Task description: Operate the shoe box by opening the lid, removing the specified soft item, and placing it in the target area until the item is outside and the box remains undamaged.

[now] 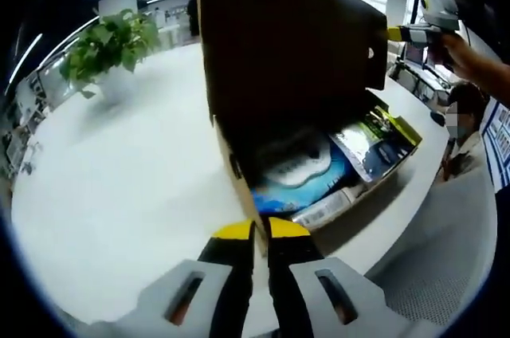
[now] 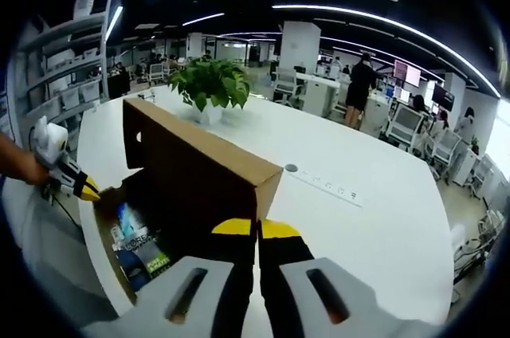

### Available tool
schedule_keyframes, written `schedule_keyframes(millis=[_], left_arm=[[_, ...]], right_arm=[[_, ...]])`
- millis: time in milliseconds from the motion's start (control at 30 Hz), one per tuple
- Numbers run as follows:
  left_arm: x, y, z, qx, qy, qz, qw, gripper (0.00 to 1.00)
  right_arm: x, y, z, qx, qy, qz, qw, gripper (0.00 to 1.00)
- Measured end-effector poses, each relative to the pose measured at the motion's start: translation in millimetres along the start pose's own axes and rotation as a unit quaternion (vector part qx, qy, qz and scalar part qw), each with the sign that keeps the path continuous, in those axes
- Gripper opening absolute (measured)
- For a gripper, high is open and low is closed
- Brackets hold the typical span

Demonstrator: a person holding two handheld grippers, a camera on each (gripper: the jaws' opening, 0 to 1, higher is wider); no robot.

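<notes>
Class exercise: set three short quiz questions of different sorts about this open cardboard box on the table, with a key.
1. True or false: the brown cardboard lid of the brown cardboard shoe box is raised.
2. Which of these stands on the white table beyond the box? A. green potted plant; B. red kettle; C. stack of plates.
3. Fill in: the right gripper has its jaws closed on the edge of the ____.
Key: 1 true; 2 A; 3 lid.
</notes>
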State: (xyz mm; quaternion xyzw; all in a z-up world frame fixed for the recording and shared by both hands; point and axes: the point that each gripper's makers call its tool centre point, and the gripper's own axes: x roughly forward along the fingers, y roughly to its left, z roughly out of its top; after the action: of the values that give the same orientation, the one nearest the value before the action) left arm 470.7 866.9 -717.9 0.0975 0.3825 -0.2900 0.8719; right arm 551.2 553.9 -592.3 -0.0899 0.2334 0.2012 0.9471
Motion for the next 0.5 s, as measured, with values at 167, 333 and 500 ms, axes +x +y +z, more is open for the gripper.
schedule_keyframes(millis=[167,333,500], left_arm=[[0.1,-1.8,0.0,0.016,0.007,0.022,0.9996,0.01],[-0.2,0.0,0.5,0.002,0.001,0.027,0.9996,0.00],[0.4,1.6,1.2,-0.011,0.007,0.026,0.9996,0.01]], right_arm=[[2.9,-2.1,0.5,0.007,0.004,-0.006,0.9999,0.00],[7.4,-5.7,1.4,0.003,0.006,-0.010,0.9999,0.00],[13.9,-8.4,3.1,-0.009,0.015,-0.015,0.9997,0.00]])
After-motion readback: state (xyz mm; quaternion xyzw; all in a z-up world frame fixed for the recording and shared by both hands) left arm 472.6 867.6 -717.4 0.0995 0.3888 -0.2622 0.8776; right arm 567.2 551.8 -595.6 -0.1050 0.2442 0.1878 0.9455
